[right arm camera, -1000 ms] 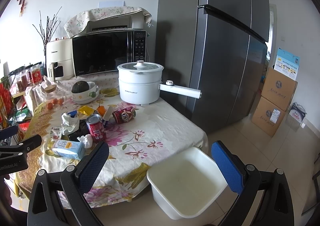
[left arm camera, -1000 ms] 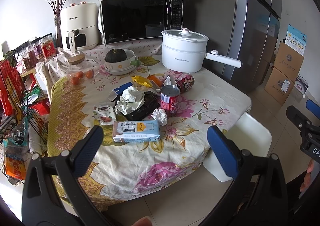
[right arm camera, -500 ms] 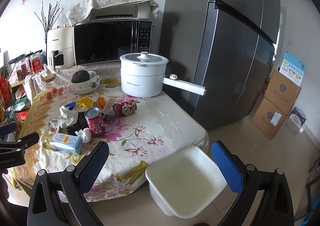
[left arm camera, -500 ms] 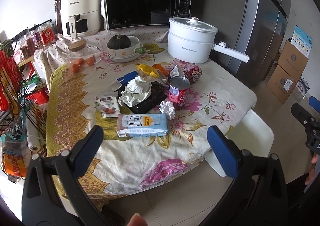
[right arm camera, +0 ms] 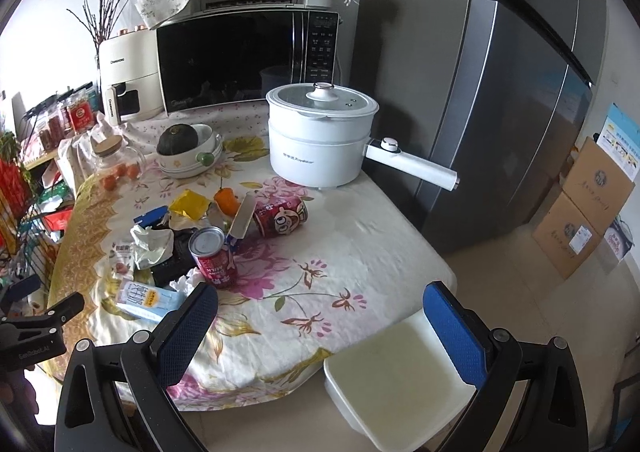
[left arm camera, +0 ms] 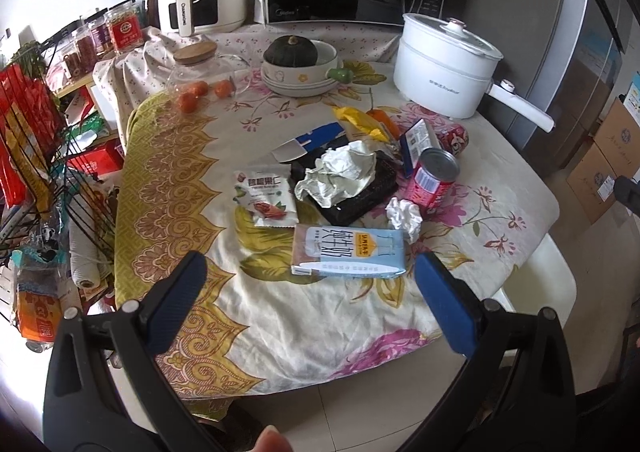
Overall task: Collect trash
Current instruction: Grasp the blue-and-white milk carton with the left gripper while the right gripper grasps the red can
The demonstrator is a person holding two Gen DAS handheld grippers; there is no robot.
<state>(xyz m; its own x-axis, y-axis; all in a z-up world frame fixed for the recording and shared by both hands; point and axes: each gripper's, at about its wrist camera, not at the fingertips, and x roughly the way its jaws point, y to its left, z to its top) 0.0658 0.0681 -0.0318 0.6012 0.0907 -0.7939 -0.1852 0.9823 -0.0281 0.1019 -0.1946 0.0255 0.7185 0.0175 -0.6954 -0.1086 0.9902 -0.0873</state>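
**A:** Where is the trash?

**B:** It sits in a heap on the surface [left arm camera: 280,316]. From your left gripper [left arm camera: 308,292], the milk carton [left arm camera: 348,252] lies flat at 12 o'clock, very near. A little paper ball [left arm camera: 404,214] touches its far right corner. The red can [left arm camera: 434,178] stands at 1 o'clock.

**A:** How will the carton feel?

**B:** I think it is light if it is empty. Its sides are smooth and may dent. Pinch it across the short way, softly.

**A:** And the can?

**B:** It is hard and round, so it may slip. Hold it around the middle.

**A:** Are your fingers ready?

**B:** Yes. The fingers on both grippers are spread wide and hold nothing. The right gripper [right arm camera: 320,316] hangs near the white bin [right arm camera: 396,376] on the floor.
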